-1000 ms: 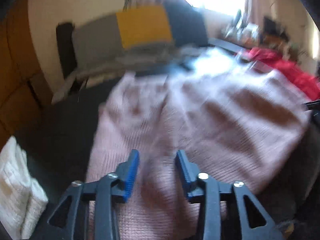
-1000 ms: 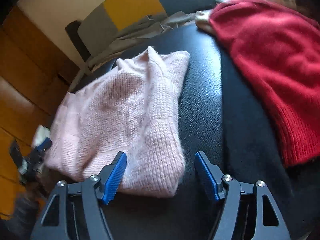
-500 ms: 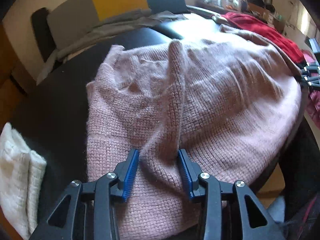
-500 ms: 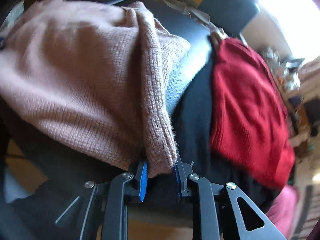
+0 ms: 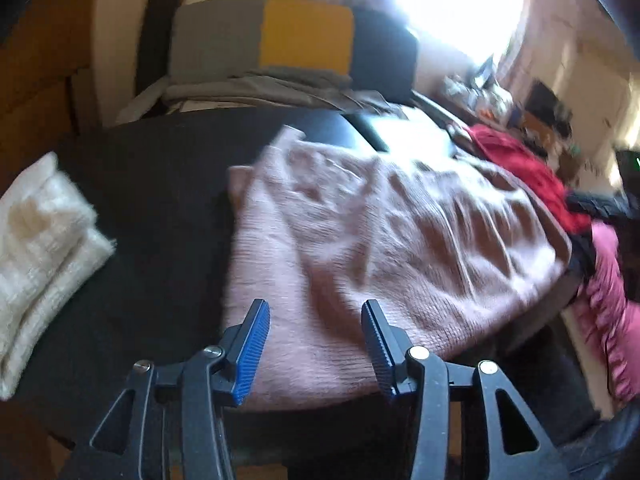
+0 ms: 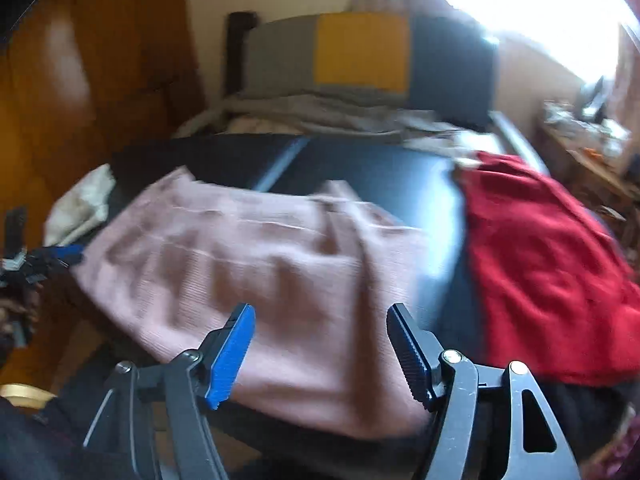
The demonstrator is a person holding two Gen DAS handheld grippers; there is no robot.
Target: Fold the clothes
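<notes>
The pink sweater [image 5: 380, 248] lies spread flat on the black table [image 5: 152, 184], its near hem just ahead of and below both claws. The left claw [image 5: 316, 344] hovers over the sweater's near left part; its jaws stand apart and are opening, with nothing pinched between them, only the knit lying beneath the gap. The right claw [image 6: 320, 344] hovers over the sweater's near right part [image 6: 280, 280]; its jaws too are apart and opening, gripping nothing. In the right wrist view the left claw [image 6: 48, 260] shows small at the left edge, beside the sweater's far side.

A folded white knit [image 5: 40, 248] lies on the table well left of the sweater. A red sweater [image 6: 552, 264] lies to the right of the pink one, with a strip of bare table between them. Beyond the table stands a chair back in grey, yellow and dark panels [image 5: 304, 40], with grey cloth [image 5: 256, 92] heaped below it. A bright window [image 5: 460, 8] glares at the upper right, and wooden panelling [image 6: 80, 100] fills the left. Both views are blurred.
</notes>
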